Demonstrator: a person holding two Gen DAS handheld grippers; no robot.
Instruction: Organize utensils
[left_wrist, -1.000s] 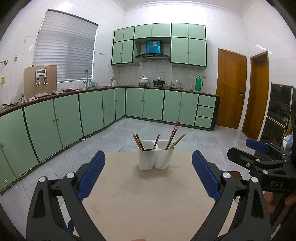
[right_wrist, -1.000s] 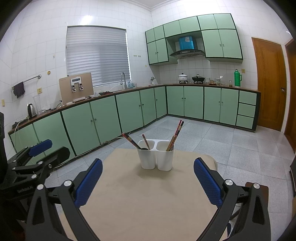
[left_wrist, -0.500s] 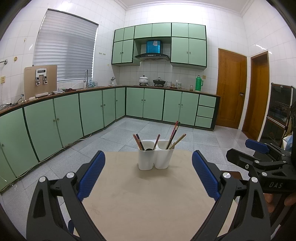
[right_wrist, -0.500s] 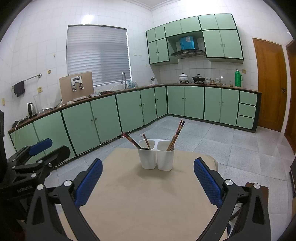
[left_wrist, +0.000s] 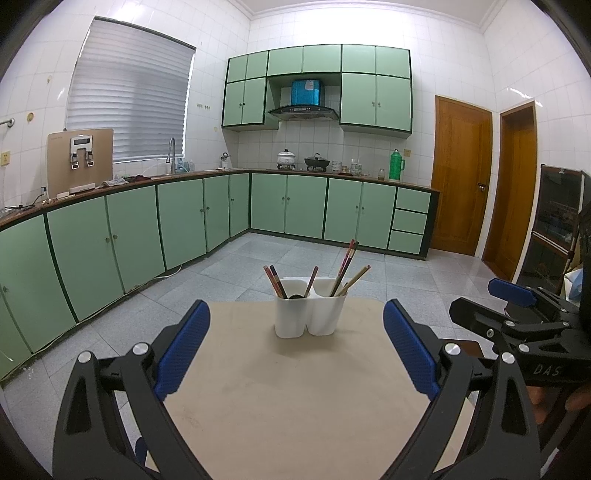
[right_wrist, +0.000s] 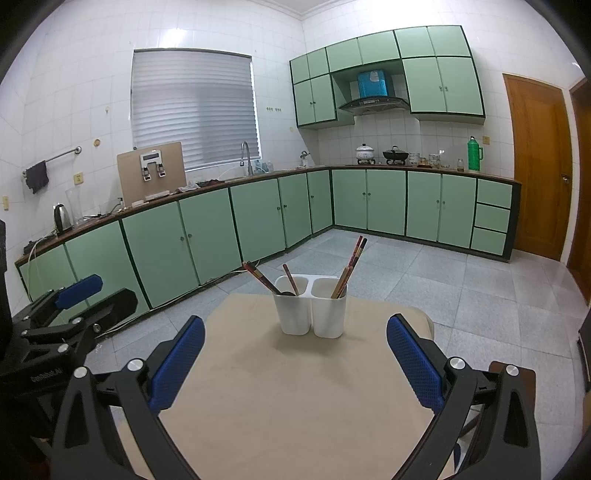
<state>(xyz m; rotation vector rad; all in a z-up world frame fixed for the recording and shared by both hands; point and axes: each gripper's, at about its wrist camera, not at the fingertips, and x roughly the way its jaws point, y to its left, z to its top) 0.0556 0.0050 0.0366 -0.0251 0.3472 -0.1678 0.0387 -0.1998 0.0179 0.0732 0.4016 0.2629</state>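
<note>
On the table (left_wrist: 295, 406), white two-cup holder (left_wrist: 310, 314) with chopsticks (left_wrist: 345, 267).

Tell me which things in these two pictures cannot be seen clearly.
- White two-compartment plastic holder: its walls hide the lower ends of the chopsticks in both views.
- Dark round utensil head in the left compartment: only its top shows, so its type is unclear.
- Small jars on the far counter: too small to identify.

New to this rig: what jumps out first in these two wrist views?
The white two-cup utensil holder stands alone at the far middle of the beige table, chopsticks leaning out of both compartments. Framing it, the left gripper and right gripper are both open and empty, blue-padded fingers spread wide. Behind runs an L of green cabinets.
</note>
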